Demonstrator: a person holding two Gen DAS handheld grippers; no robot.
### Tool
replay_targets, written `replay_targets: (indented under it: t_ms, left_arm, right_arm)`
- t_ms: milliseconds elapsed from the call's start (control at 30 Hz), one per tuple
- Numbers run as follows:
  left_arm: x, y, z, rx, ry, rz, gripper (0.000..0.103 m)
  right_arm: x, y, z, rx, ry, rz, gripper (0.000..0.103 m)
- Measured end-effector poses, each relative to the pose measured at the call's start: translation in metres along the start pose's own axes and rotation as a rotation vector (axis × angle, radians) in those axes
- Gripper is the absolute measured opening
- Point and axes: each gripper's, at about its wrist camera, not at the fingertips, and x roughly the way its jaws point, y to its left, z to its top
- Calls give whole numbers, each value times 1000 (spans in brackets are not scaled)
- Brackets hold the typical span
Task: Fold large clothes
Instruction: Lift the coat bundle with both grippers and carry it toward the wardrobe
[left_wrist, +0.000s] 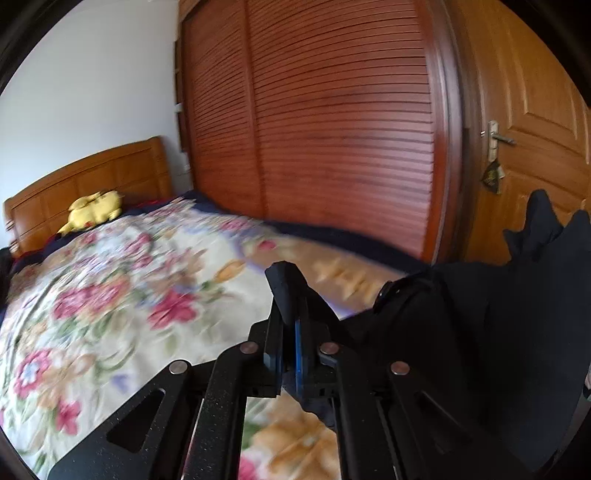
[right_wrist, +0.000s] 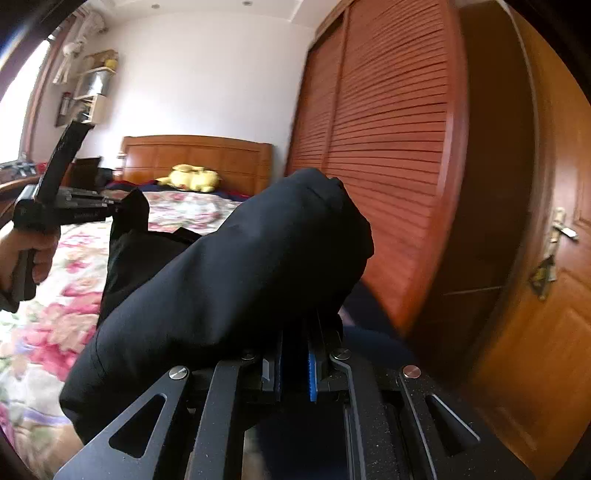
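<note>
Clearly, from the left wrist view, the left gripper (left_wrist: 291, 295) has its fingers pressed nearly together on an edge of the large black fabric garment (left_wrist: 517, 332), which hangs in the air to its right above the floral quilted bedspread (left_wrist: 110, 295). From the right wrist view, the right gripper (right_wrist: 295, 332) pinches a bunched fold of that garment. Judging by this, no fold is laid yet; spreading and folding remain.

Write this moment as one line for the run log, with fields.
left gripper: shut on black garment | right gripper: shut on it | garment: lifted above bed | fold: not yet done
</note>
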Motion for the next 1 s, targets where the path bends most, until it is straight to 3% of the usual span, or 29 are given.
replay_targets:
  t_ms: [300,467,533,667,767,900,1000]
  left_arm:
    - [52,-97,45,50,-47,-103,5]
    - [80,-124,22,121,35,-30,5]
    - [81,-122,5,160,61,-20,8]
    - [72,-97,-20,110,132,-63,14]
    - [53,-84,-34,119,139,-70,16]
    - [29,-77,-33,107,125,-112,37]
    - [12,-74,-27,104,88,-141,46]
  right_arm:
    - [-25,-44,-23,59,58,-208,9]
    - [-20,-47,-54,129,135,-232,10]
    - [-23,-42,-59,142,145,-238,10]
    - [-17,-39,-59,190,151,-236,10]
    - [-17,-38,-59,218,158,-246,10]
    - [-16,-42,-58,234,179,-275,10]
    - [-13,-44,-54,254,187,-283,10]
